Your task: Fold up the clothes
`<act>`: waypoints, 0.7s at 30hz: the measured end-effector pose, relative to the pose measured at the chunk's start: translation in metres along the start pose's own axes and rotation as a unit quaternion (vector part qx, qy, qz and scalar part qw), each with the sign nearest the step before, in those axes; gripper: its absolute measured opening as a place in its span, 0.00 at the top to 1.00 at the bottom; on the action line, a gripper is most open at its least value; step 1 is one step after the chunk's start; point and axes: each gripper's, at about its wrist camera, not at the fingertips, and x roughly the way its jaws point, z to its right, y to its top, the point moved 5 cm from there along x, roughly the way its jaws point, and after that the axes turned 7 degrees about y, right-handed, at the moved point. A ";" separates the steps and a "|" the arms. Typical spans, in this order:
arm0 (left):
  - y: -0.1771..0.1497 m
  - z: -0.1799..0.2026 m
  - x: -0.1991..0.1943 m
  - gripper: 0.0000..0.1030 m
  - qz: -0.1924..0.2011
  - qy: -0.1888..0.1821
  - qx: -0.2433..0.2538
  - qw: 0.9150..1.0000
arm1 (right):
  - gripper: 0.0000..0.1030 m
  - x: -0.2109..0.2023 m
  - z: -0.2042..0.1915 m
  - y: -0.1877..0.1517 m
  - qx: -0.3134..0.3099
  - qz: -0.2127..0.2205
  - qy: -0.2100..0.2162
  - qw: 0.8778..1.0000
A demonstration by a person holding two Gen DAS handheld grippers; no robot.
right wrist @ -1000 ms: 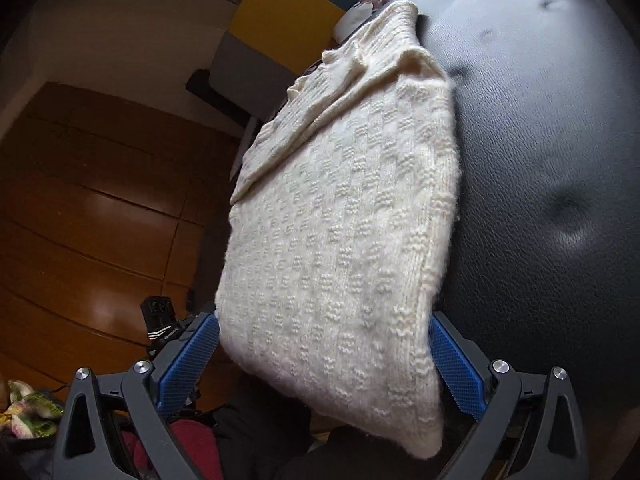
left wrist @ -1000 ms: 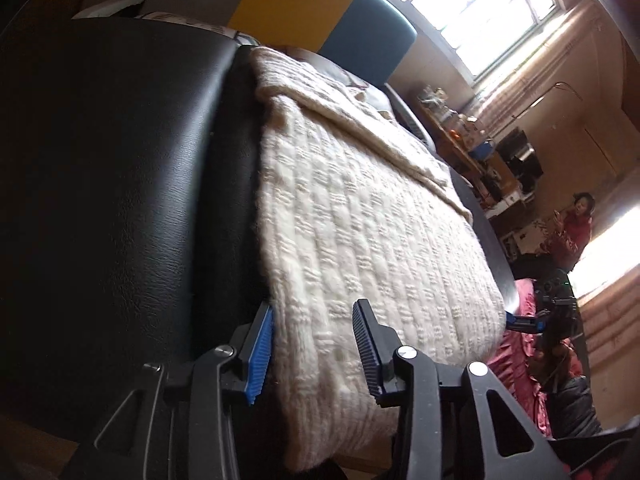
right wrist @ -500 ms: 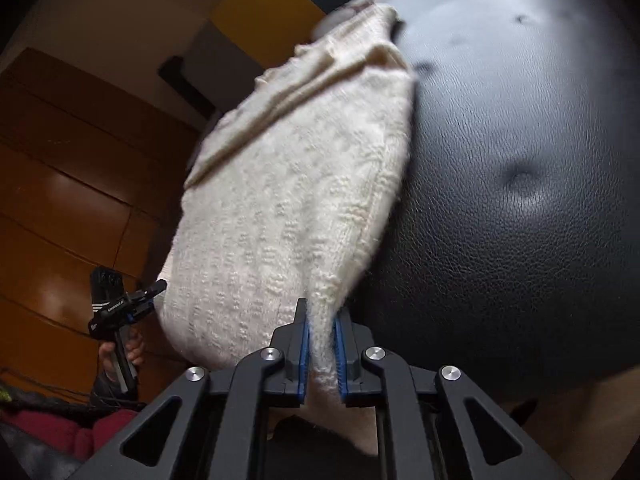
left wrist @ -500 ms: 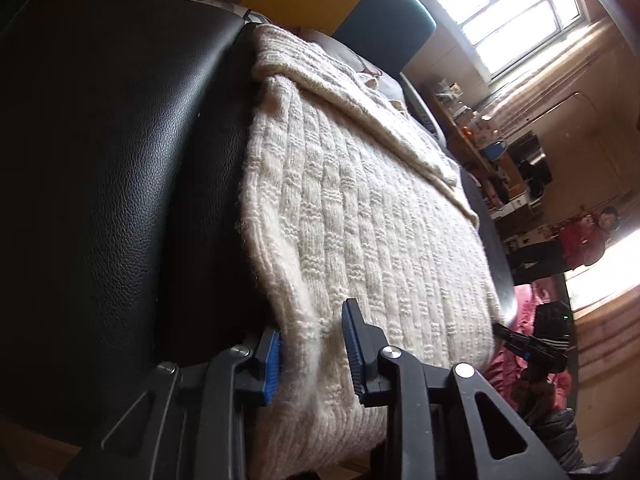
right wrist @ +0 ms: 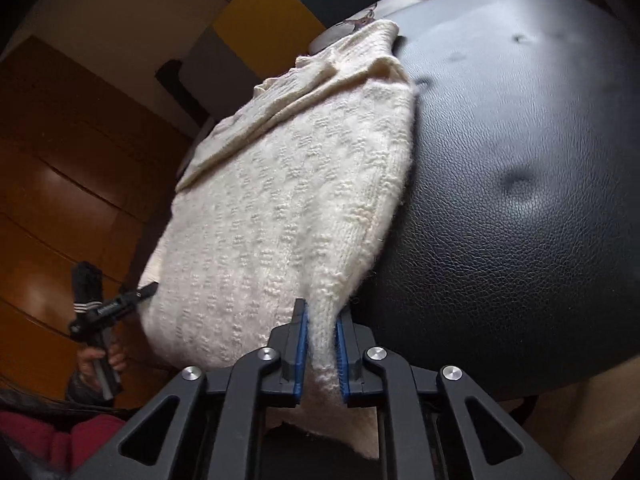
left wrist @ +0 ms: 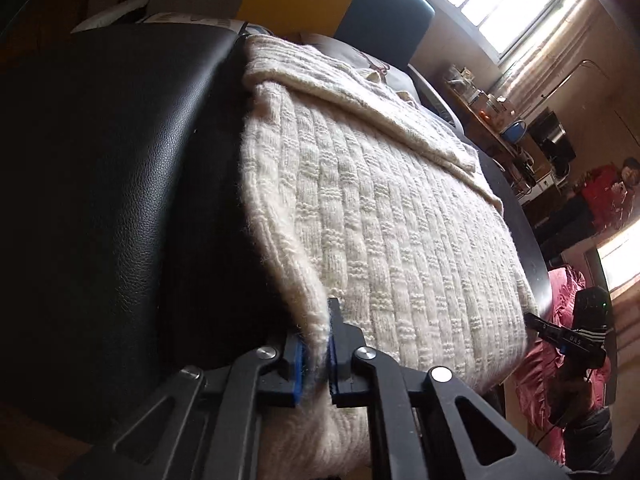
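Where a second ago both pairs of fingers stood spread around the cream knit sweater (left wrist: 384, 216) on the black leather seat (left wrist: 100, 184), the left gripper (left wrist: 316, 356) has just closed and now pinches the near left corner of its hem. On the other side, the right gripper (right wrist: 320, 356) is likewise clamped on the near right corner, after gaping wide.
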 end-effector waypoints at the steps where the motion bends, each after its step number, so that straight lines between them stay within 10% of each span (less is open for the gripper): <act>1: -0.001 -0.003 -0.002 0.94 -0.001 -0.005 -0.004 1.000 | 0.88 0.000 -0.001 -0.001 -0.004 0.002 -0.007 1.000; 13: -0.008 -0.029 -0.005 0.94 -0.029 -0.065 -0.014 0.997 | 0.87 0.013 -0.008 -0.009 0.029 -0.036 0.061 0.997; 16: -0.004 -0.022 -0.010 0.80 -0.021 -0.095 -0.010 0.995 | 0.86 0.015 0.001 -0.001 0.051 -0.024 0.082 0.995; 18: -0.007 -0.013 -0.007 0.79 -0.025 -0.089 0.016 0.996 | 0.77 0.014 0.000 0.001 0.053 -0.022 0.096 0.994; 21: -0.009 -0.001 -0.001 0.77 -0.027 -0.080 0.041 0.996 | 0.34 0.014 -0.006 0.004 0.054 -0.015 0.150 0.987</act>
